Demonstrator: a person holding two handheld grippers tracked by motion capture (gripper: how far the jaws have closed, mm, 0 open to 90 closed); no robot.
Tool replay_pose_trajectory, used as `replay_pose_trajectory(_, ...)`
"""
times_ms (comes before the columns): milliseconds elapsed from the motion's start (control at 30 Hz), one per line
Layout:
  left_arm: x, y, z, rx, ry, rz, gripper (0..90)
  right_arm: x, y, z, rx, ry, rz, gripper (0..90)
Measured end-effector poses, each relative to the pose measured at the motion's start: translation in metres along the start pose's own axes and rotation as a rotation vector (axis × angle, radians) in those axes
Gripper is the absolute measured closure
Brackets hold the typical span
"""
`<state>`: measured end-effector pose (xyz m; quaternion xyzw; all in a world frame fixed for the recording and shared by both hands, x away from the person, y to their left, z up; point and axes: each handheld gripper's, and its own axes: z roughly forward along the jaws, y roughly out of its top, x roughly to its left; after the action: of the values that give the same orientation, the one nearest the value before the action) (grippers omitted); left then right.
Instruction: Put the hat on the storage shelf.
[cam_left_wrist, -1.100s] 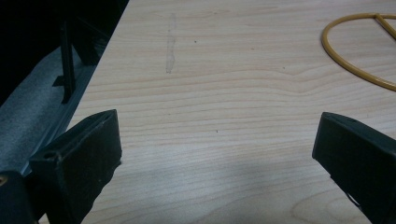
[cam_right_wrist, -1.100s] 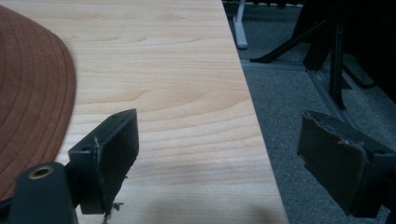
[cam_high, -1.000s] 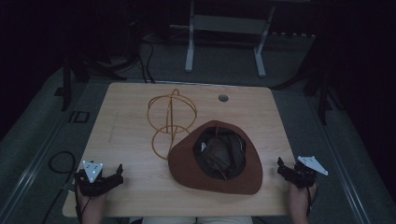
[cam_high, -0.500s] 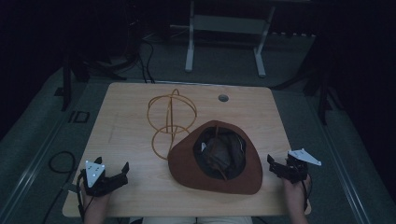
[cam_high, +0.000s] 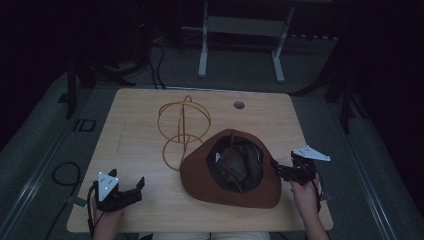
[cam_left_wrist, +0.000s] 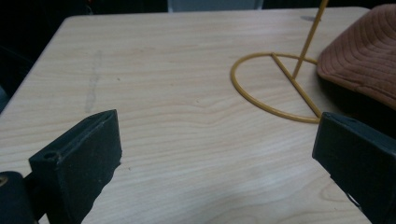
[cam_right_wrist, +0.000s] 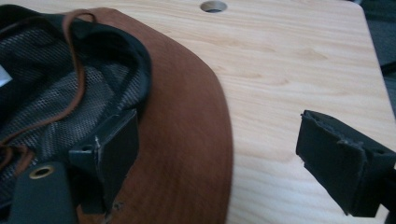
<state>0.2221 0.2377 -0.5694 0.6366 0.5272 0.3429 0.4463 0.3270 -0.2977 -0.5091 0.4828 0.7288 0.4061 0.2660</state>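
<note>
Apparently we are only starting: nothing is being held yet. The brown hat (cam_high: 231, 169) is lying crown-down at the table's (cam_high: 135, 115) near right, beside the yellow wire stand (cam_high: 182, 125). Our right gripper (cam_right_wrist: 219, 154) is straddling its smooth felt brim with jaws wide; our left gripper (cam_left_wrist: 215, 158), also wide, is hovering over bare woodgrain.

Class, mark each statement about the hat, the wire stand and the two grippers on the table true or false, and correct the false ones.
1. The brown hat lies upside down, its lining showing. True.
2. The left gripper holds the yellow wire stand. False: it is open over bare table.
3. The right gripper is open at the hat's brim. True.
4. The hat hangs on the stand. False: it lies on the table beside it.
</note>
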Motion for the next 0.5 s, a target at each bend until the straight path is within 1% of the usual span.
replay_pose_trajectory(33,0.0,0.0,0.0,0.0,0.0,0.0,2.1,0.002,0.003,0.002,0.001,0.009,-0.007,12.9)
replay_pose_trajectory(67,-0.001,0.0,-0.001,0.001,-0.009,-0.01,2.1,0.005,0.005,0.003,0.004,0.024,-0.012,12.9)
replay_pose_trajectory(133,0.0,0.001,-0.002,-0.017,-0.023,-0.022,2.1,0.009,0.011,0.006,0.008,0.059,-0.029,12.5)
replay_pose_trajectory(200,0.0,0.001,-0.003,-0.022,-0.014,-0.027,2.1,0.015,0.016,0.01,0.017,0.072,-0.055,12.4)
replay_pose_trajectory(233,0.001,0.001,-0.003,-0.024,-0.021,-0.032,2.1,0.018,0.019,0.011,0.017,0.079,-0.059,12.3)
replay_pose_trajectory(300,0.001,0.001,-0.003,-0.017,-0.004,-0.034,2.1,0.022,0.023,0.016,0.033,0.099,-0.068,11.8)
replay_pose_trajectory(433,0.0,0.001,-0.002,-0.007,-0.019,-0.035,2.1,0.032,0.032,0.028,0.072,0.1,-0.08,11.1)
replay_pose_trajectory(467,0.0,0.001,-0.003,-0.007,-0.018,-0.033,2.1,0.035,0.034,0.03,0.082,0.112,-0.078,11.1)
replay_pose_trajectory(500,0.0,0.002,-0.003,-0.007,-0.017,-0.03,2.1,0.038,0.036,0.033,0.086,0.111,-0.086,11.2)
